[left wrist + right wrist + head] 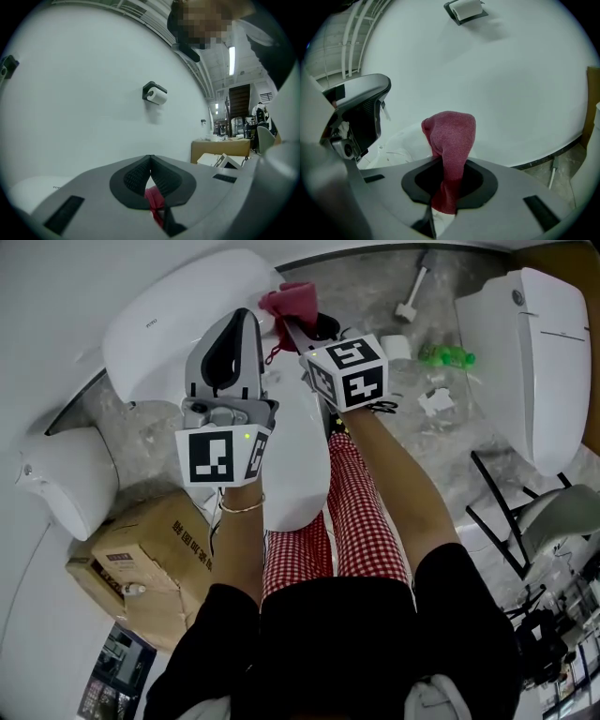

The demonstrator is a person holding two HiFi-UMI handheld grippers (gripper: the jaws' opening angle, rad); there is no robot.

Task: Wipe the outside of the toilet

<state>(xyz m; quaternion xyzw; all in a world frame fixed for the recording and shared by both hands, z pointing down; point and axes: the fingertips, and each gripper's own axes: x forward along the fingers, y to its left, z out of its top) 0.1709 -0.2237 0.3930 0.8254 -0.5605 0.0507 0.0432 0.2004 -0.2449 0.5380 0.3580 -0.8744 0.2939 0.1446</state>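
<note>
Red cloth (449, 140) stands lengthwise out of the right gripper's (448, 183) clamped jaws, its folded end pointing toward the wall (511, 84) over the toilet (169, 315), while the left gripper's (150, 161) jaws meet empty.

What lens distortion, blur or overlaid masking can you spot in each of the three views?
Head view: fisheye bends the wall base into an arc; light is even, shadows faint. Left gripper view: dark round vignette, a mosaic patch at top, the ceiling light strip blown out. Right gripper view: the red cloth in the right gripper is sharp; corners go black.
</note>
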